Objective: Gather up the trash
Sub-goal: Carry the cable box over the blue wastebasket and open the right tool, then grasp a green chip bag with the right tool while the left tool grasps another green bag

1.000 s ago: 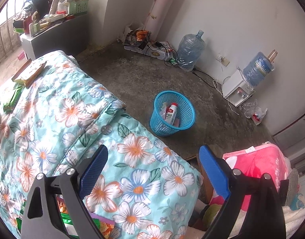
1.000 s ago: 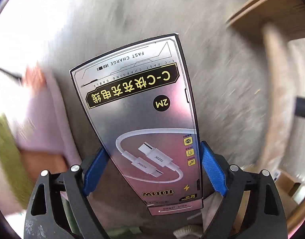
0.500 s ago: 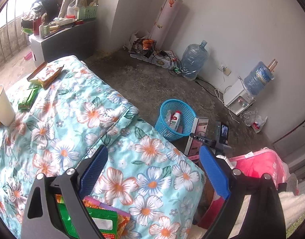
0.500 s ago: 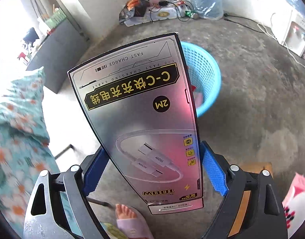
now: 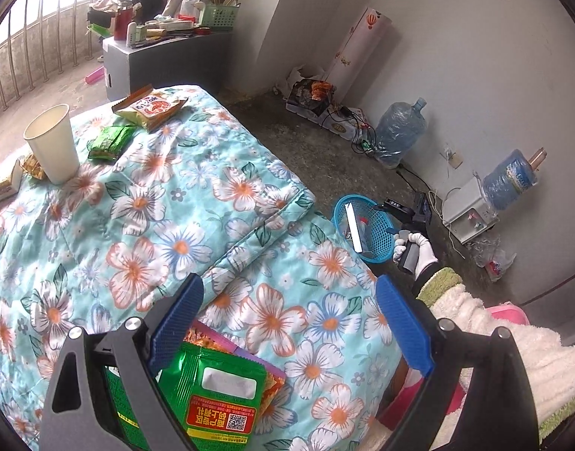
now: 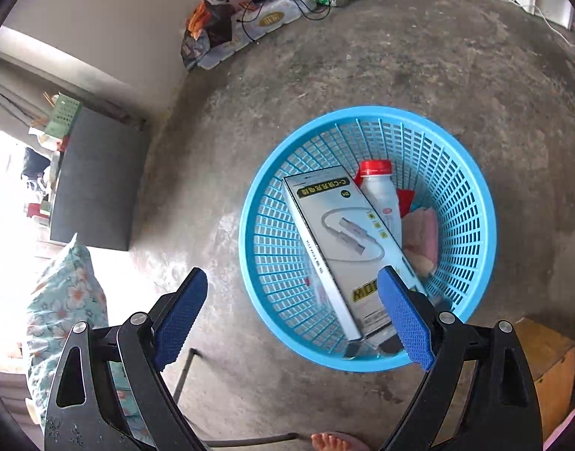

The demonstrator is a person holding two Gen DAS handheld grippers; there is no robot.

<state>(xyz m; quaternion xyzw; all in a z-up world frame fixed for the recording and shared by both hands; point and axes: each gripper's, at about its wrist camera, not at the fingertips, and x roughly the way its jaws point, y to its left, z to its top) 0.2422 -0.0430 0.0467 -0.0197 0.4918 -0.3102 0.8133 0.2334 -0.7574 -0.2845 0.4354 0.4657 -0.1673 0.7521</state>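
My right gripper is open and empty above the near rim of the blue basket. The silver cable box lies inside the basket beside a white bottle with a red cap. My left gripper is open over the floral quilt. A green snack packet lies just below its left finger. In the left wrist view the basket stands on the floor past the quilt's edge, with the box in it. A paper cup and more wrappers lie at the quilt's far end.
Water jugs, a dispenser and cables stand along the far wall. A grey cabinet with clutter stands by the window. A wooden stool stands right of the basket. A bare foot shows at the bottom.
My right gripper opened and let the cable box drop into the blue basket. My left gripper drew back over the quilt, and the green packet came into view.
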